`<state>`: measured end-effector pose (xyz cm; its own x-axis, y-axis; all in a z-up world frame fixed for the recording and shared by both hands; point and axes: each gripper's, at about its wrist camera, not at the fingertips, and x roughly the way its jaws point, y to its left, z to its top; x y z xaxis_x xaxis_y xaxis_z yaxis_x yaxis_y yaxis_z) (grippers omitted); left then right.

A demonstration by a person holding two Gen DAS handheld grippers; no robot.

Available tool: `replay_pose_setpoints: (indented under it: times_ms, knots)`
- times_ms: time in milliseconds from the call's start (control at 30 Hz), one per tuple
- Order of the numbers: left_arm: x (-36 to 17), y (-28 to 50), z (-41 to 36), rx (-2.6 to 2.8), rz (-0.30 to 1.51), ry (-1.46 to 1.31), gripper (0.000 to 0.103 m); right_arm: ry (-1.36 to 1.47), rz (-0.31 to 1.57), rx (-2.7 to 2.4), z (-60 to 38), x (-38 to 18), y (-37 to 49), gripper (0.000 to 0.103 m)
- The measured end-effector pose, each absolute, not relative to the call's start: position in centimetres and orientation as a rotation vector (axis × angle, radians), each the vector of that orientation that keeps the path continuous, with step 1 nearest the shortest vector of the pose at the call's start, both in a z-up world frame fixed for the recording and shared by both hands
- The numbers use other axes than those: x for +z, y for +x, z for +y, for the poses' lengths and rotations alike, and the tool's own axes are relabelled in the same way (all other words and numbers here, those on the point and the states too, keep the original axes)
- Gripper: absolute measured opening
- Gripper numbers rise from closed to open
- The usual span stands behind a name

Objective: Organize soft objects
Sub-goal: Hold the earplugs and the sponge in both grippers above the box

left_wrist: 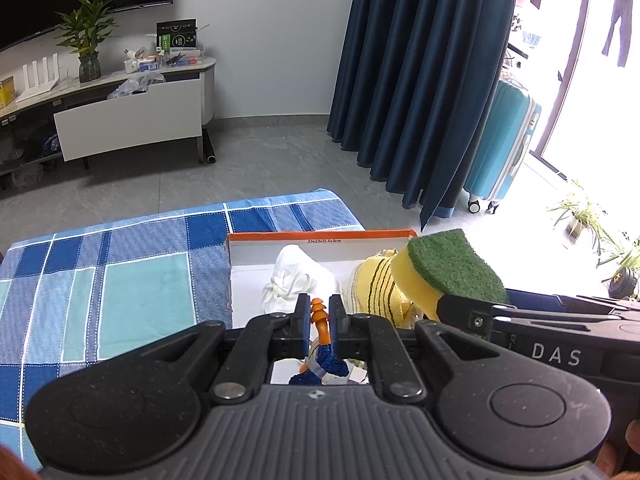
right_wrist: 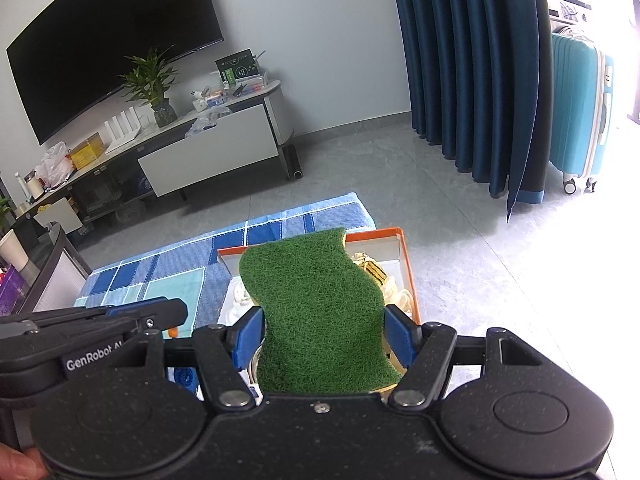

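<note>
Above the box (left_wrist: 320,236), an earplug (left_wrist: 319,312) is pinched by the left gripper (left_wrist: 319,316), and a sponge (right_wrist: 320,312) is clamped in the right gripper (right_wrist: 324,336).

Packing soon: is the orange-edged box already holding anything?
Yes. The orange-edged box is open-topped and holds a white cloth and a yellow striped cloth.

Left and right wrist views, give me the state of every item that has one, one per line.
Left gripper: shut on orange earplug.
Right gripper: shut on sponge, green side up.
Orange box: open, holding white cloth and yellow cloth.
Cabinet drawer: pulled open.
</note>
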<state>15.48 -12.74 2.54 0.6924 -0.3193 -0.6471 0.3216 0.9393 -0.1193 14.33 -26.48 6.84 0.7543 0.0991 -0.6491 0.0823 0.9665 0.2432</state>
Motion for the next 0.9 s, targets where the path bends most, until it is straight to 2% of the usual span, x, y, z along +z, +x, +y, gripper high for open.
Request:
replay_pose_setpoints:
  times_ms: [900]
  knots:
    - [1.2, 17.1, -13.6, -0.371, 0.769, 0.007, 0.012, 0.261, 0.741, 0.018, -26.2, 5.8, 15.3, 0.078]
